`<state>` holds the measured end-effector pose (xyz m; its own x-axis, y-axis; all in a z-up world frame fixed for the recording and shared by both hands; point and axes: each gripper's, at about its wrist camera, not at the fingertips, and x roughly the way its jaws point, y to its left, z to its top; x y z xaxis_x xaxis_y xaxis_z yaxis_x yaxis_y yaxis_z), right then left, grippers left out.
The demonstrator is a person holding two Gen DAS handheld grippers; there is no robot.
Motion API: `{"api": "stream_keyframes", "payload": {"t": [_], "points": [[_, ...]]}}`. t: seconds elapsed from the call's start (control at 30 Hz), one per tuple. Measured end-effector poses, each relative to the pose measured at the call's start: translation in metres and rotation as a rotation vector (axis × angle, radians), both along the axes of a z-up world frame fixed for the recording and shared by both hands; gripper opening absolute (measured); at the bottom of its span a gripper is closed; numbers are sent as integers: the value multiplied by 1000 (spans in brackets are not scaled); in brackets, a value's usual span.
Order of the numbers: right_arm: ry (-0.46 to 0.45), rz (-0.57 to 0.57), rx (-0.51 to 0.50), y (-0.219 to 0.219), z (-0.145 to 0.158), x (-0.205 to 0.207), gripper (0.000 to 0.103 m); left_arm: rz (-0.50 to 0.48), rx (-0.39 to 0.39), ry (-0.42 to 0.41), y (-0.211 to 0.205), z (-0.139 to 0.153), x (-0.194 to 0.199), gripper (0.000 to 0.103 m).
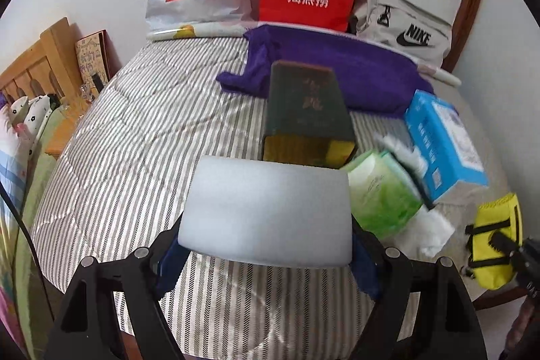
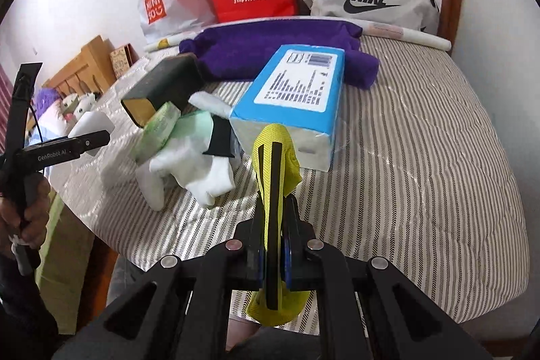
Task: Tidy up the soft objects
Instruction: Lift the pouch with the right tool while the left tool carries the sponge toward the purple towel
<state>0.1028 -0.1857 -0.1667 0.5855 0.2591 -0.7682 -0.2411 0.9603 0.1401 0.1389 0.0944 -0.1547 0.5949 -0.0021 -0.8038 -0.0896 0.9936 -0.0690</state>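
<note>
We've got the white foam block [image 1: 266,211] spanning the left gripper [image 1: 266,253] jaws & the yellow pouch [image 2: 275,157] pinched in the right gripper [image 2: 272,262], so w/ both full we'd set each gently on bare bed [image 2: 422,157], w/o squashing.

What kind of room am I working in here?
Most likely a bedroom: the work surface is a bed under a striped quilt, a wooden headboard stands to the left, and pillows lie beside it.

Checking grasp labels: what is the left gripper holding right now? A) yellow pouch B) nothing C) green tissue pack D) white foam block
D: in the left wrist view the white foam block sits clamped between the left gripper fingers, while the yellow pouch is pinched in the right gripper.
</note>
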Motion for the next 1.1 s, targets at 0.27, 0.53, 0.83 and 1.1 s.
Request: {"api": "stream_keyframes", "payload": {"t": [0.27, 0.53, 0.83, 1.1], "points": [[-46, -4, 39, -10, 27, 4, 8, -14, -42, -16, -3, 25, 12, 80], [-119, 16, 42, -10, 65, 31, 8, -28, -27, -38, -4, 51, 35, 80], [-214, 30, -2, -4, 104, 86, 8, -38, -55, -19, 3, 59, 87, 80], [-248, 31, -6, 1, 109, 143, 8, -70, -70, 16, -1, 46, 148, 80]]}}
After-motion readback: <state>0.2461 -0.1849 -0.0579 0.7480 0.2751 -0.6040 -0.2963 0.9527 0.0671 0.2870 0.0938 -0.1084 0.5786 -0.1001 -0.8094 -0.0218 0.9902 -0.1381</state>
